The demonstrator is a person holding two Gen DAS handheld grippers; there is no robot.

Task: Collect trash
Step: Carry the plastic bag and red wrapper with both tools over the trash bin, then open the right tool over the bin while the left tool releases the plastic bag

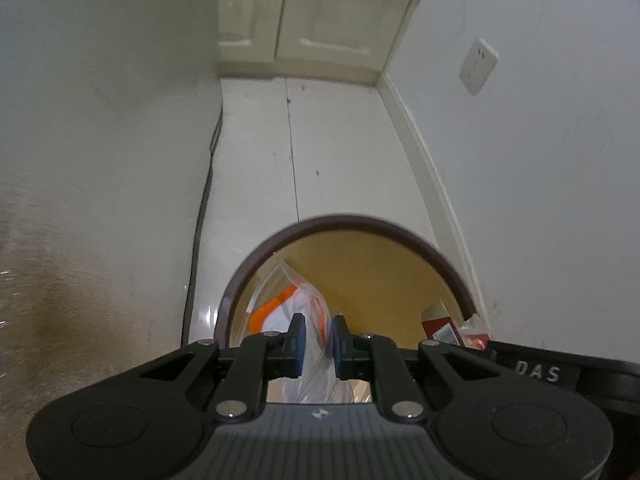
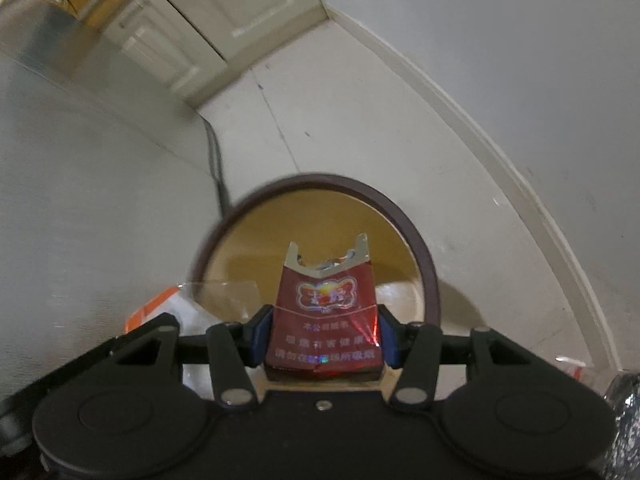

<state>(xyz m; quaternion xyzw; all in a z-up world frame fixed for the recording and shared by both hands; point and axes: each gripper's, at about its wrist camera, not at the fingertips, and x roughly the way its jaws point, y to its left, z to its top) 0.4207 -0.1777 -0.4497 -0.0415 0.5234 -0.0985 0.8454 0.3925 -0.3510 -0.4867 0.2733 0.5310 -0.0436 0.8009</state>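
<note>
My left gripper (image 1: pixel 318 336) is shut on a clear plastic bag (image 1: pixel 308 308) with white and orange contents, held over the mouth of a round bin (image 1: pixel 436 258) with a dark brown rim and yellow inside. In the right wrist view my right gripper (image 2: pixel 324 330) is shut on a dark red cigarette pack (image 2: pixel 326 312) with its top open, above the same bin (image 2: pixel 428 264). The red pack (image 1: pixel 438 322) shows at the right of the left wrist view, beside the other gripper's black body. The plastic bag (image 2: pixel 168 308) shows at the left of the right wrist view.
The bin stands on a pale tiled floor (image 1: pixel 320 152) in a narrow space between a white wall (image 1: pixel 540 160) with a socket (image 1: pixel 478 65) and a pale panel (image 1: pixel 100 140). A dark cable (image 1: pixel 204 200) runs down the left side. Cream cabinet doors (image 1: pixel 320 16) stand at the far end.
</note>
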